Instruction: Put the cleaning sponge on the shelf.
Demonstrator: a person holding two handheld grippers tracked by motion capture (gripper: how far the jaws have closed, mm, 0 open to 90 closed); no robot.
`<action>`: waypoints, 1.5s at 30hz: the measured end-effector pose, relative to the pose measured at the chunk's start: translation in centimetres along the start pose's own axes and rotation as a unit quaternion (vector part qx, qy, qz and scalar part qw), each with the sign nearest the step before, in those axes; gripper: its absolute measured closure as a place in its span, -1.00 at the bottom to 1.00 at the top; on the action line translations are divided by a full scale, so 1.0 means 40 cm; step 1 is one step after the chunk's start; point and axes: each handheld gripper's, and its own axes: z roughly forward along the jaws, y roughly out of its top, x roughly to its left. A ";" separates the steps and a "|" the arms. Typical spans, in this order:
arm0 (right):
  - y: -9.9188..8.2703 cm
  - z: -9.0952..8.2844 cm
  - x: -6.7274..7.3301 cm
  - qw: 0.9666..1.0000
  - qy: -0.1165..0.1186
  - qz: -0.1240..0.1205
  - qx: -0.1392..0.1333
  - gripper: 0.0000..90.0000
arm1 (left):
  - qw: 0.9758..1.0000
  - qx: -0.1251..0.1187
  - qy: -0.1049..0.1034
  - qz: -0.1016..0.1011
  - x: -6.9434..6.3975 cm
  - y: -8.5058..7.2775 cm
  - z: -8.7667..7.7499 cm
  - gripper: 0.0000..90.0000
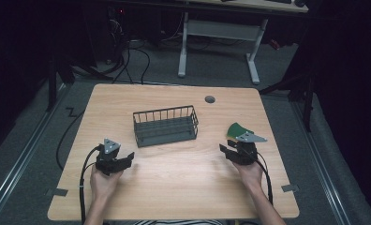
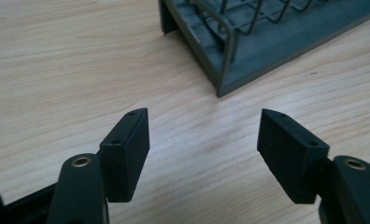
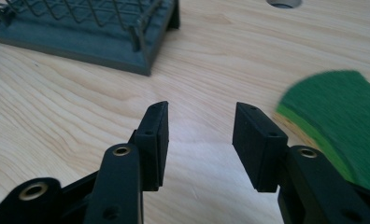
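My right fingers (image 3: 199, 140) gape empty beside the green sponge (image 3: 342, 126), maybe a pad; I could nudge it away

The sponge (image 3: 337, 116) was green with a yellow edge, the wire basket (image 1: 165, 125) dark grey, and the table (image 1: 174, 187) pale wood-grained.

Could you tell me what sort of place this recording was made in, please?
Most likely a lab or workshop set up for recording handling work. A bare wooden table stands on grey carpet, cables trail across the floor behind it, and a white-legged desk stands at the back. A grey wire basket sits on the table.
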 end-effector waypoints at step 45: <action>0.114 0.250 0.071 0.998 0.054 0.011 0.043 0.87 | 1.000 -0.011 -0.015 -0.021 -0.028 0.076 0.097 0.74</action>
